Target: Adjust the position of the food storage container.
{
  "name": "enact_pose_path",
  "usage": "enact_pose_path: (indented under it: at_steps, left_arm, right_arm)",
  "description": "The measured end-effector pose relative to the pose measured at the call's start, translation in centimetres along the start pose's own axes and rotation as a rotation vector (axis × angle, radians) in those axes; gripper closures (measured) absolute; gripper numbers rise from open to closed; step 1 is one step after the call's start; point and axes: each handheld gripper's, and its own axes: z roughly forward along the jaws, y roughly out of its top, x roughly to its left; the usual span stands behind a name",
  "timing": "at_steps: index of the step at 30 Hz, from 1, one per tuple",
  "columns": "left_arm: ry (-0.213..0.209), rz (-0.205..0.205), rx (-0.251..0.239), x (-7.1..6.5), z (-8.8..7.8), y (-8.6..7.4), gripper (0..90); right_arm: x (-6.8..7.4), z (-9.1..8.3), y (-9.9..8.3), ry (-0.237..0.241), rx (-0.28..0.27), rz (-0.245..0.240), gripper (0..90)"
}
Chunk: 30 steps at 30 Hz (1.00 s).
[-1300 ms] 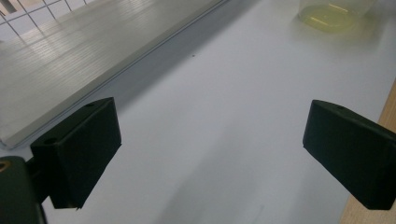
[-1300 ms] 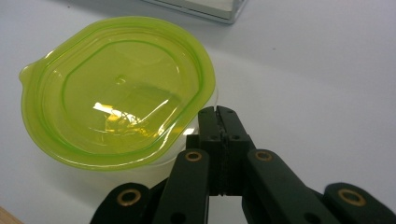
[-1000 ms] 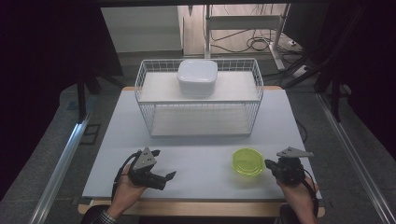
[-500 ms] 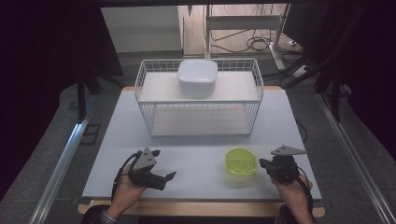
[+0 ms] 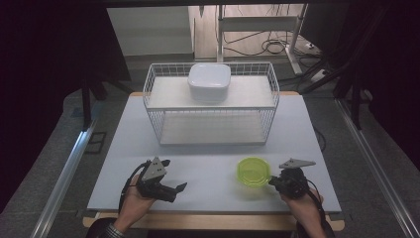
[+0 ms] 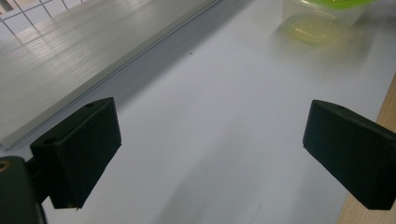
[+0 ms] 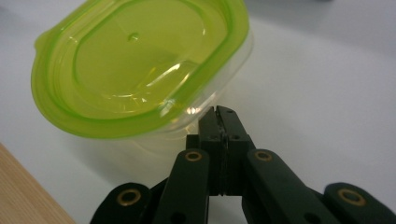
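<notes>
Meanwhile left tongs (image 5: 174, 189) gape wide; right tongs (image 7: 219, 122) pinched together, nudging green-lidded tub (image 7: 140, 65).

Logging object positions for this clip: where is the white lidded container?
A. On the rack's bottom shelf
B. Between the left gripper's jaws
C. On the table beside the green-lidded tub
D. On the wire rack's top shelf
D: the white container sits on the wire rack's top shelf.
</notes>
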Motion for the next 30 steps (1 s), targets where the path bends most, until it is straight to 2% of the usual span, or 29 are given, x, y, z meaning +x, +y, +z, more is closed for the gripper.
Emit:
enact_pose_path:
  at_steps: [4,10,18,30]
  left_arm:
    - [-0.001,-0.001,0.001,0.0,0.0,0.0,4.0]
    - [-0.002,-0.001,0.004,0.0,0.1,0.0,4.0]
    - [0.0,0.0,0.011,0.1,0.1,-0.1,4.0]
    - [0.001,0.0,0.023,0.1,0.2,-0.1,4.0]
  right_arm:
    - [0.4,0.7,0.5,0.034,0.003,0.0,89.5]
    - [0.8,1.7,1.3,0.06,0.008,-0.009,89.5]
    - [2.4,4.2,3.4,0.119,0.014,-0.044,89.5]
    - [4.3,6.7,5.4,0.171,0.019,-0.075,89.5]
